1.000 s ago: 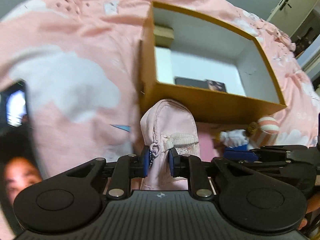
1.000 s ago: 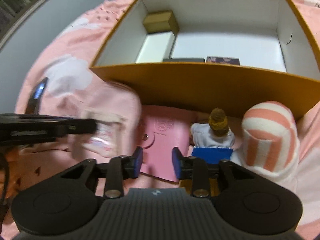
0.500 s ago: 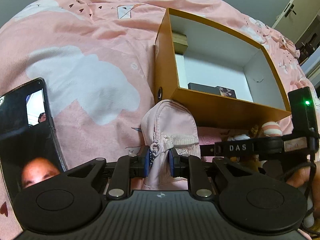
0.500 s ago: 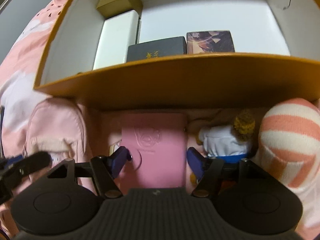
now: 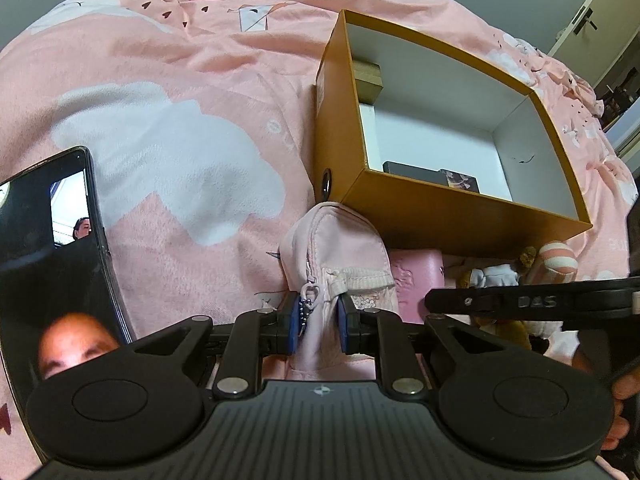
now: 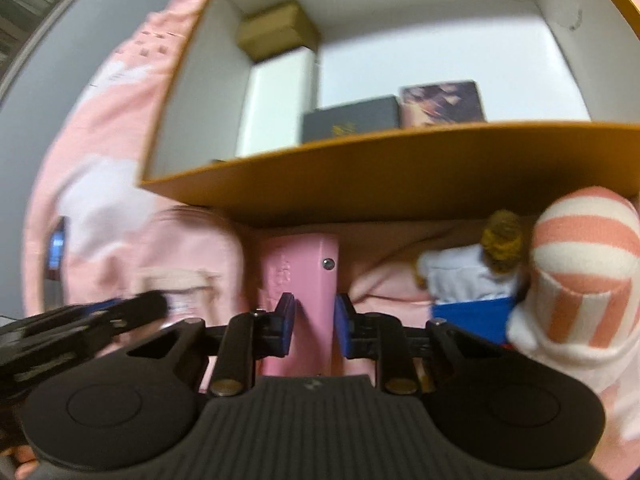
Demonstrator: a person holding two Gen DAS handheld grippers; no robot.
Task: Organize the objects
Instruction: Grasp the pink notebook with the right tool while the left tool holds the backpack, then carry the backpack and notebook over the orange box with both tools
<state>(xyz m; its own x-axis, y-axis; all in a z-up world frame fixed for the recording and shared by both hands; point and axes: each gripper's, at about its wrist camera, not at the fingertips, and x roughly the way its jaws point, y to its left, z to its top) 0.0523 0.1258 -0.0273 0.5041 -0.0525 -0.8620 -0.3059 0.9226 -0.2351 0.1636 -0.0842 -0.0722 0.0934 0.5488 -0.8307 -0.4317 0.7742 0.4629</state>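
Observation:
A small pink zip pouch [image 5: 336, 240] stands on the pink bedspread, in front of the near wall of an orange cardboard box [image 5: 460, 216]. My left gripper [image 5: 318, 316] is shut on the pouch's near end. To its right a pink wallet [image 6: 300, 268] stands on its edge below the box wall [image 6: 400, 160]. My right gripper [image 6: 315, 316] is closing its jaws on the wallet, with both blue pads against its sides. The right wrist view is blurred by motion.
Inside the box lie a tan carton [image 6: 276, 28], a white box [image 6: 276, 96], a black box [image 6: 348, 122] and a patterned box [image 6: 440, 102]. A small doll [image 6: 468, 276] and a striped sock-like roll [image 6: 584, 260] lie right of the wallet. A phone [image 5: 44, 240] rests far left.
The right jaws spread wide around the flat wallet, then closed on it; the wallet now stands on edge. The left gripper kept still, holding the pouch.

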